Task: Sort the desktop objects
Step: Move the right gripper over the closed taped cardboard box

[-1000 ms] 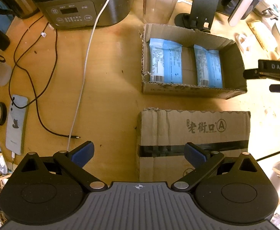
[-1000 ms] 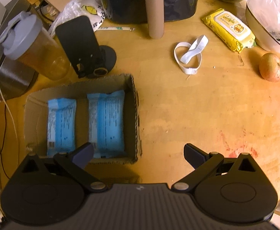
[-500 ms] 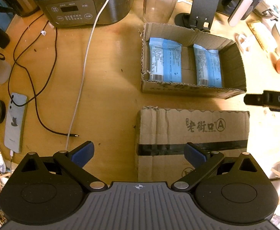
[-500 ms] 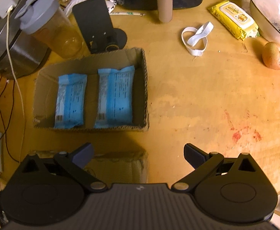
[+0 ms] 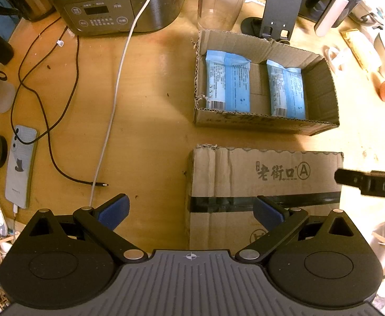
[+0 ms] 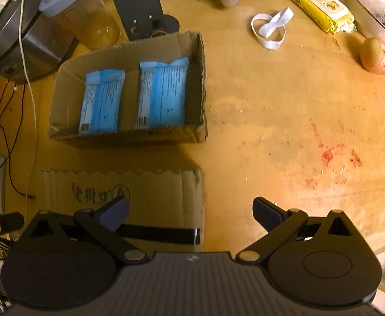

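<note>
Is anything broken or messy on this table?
Yes. The open cardboard box holding two blue packets has a torn, ragged left corner. Red smears stain the bare wood on the table's right side. A black cable lies loose, its plug end connected to nothing. Both grippers are open and empty.

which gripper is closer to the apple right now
Right. The right gripper is open over the bare table, with the apple ahead to its right. The left gripper hangs over the closed box, further from it.
</note>
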Tool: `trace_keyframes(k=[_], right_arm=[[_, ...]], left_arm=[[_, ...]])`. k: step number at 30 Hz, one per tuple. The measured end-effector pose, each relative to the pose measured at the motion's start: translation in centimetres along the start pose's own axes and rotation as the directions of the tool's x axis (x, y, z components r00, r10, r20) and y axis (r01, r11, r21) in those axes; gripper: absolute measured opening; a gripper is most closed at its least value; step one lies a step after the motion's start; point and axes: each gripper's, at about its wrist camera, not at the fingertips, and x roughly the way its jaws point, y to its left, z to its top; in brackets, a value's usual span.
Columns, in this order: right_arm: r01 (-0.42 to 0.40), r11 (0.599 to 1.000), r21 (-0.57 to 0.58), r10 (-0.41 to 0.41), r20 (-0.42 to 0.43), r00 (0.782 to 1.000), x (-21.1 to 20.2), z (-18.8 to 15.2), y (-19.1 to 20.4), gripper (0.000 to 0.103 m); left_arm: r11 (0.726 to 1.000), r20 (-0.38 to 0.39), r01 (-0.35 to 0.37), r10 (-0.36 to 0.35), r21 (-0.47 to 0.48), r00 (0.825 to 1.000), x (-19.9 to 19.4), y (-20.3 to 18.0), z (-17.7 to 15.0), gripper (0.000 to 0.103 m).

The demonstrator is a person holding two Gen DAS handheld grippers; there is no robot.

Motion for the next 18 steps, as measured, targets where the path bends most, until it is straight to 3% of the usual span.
trace_keyframes(k=[18], right_arm=[[-0.025,1.0,0.002,0.025,-0.031,0.999,0.7,-1.9,-0.6,0.103]], left_arm=[[1.0,-0.01,-0.005,0.005,0.001,1.0,0.6,0.1,-0.4,0.103]])
